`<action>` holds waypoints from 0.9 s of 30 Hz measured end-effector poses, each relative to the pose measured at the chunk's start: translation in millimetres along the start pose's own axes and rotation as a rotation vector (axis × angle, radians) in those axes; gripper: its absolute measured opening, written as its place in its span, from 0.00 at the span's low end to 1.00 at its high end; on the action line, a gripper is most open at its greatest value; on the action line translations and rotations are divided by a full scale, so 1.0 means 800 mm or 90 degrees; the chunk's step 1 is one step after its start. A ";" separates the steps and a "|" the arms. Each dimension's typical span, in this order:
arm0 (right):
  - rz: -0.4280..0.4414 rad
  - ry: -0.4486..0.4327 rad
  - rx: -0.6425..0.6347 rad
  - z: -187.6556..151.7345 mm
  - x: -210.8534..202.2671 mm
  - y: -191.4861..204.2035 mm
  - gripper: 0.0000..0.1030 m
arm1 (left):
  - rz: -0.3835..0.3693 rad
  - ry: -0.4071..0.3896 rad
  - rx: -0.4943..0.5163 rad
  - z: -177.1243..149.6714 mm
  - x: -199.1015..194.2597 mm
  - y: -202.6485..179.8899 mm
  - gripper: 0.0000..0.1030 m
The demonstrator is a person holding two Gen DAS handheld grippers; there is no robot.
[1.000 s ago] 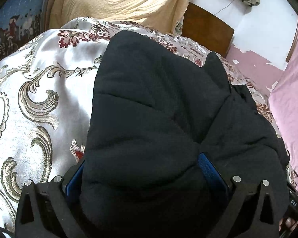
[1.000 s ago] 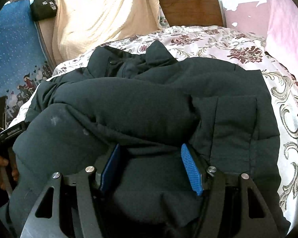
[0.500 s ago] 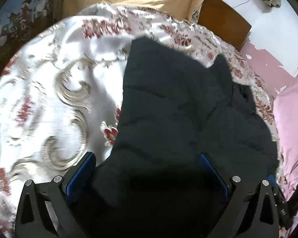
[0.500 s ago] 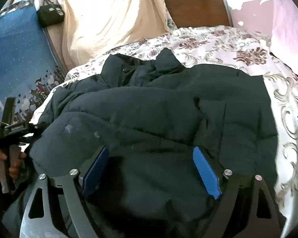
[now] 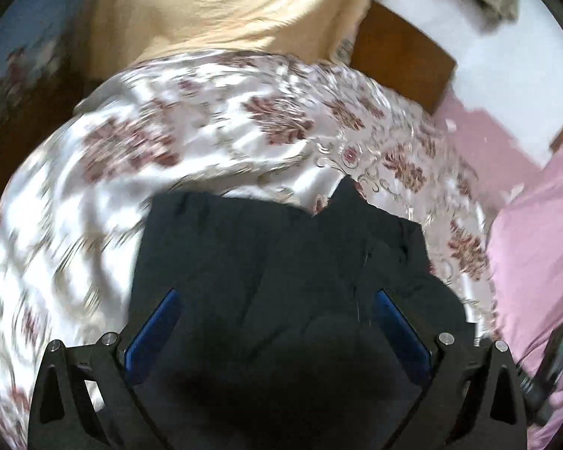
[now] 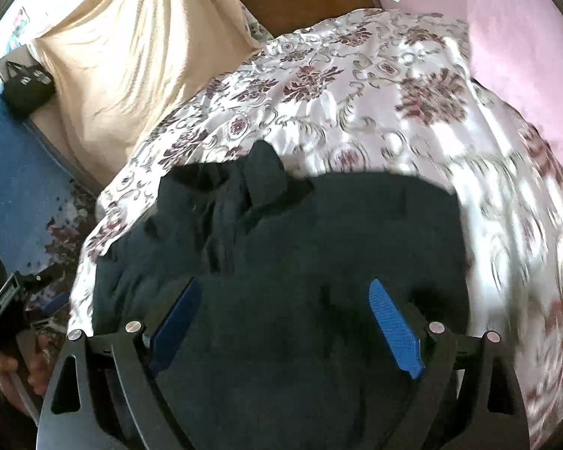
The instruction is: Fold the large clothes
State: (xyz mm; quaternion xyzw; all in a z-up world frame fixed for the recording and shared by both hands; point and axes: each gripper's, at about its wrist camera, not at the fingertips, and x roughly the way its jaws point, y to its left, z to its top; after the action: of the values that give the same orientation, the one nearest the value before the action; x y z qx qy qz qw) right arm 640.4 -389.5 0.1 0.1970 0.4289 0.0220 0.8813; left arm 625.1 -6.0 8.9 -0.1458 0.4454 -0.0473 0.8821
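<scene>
A bed with a floral satin cover carries the dark padded jacket, already doubled into a compact block under both tools. The right tool has just been opening, the left tool gapes too — neither grips; tidying or further folding may remain.

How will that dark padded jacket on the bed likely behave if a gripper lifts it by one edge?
The dark padded jacket would probably sag and unfold rather than hold shape, given its soft rumples. Its quilted bulk suggests moderate weight. On the glossy floral bedspread it may slide easily when pushed.
</scene>
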 end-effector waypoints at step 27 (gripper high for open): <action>0.036 -0.089 -0.031 0.097 0.104 0.058 0.11 | -0.091 -0.046 0.059 0.057 0.076 -0.058 0.06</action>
State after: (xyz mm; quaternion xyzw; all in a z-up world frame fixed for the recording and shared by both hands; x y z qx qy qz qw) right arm 758.0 -354.6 -1.7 0.1885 0.3601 0.0439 0.9126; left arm 700.1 -52.9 1.7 -0.1379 0.3994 -0.1252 0.8977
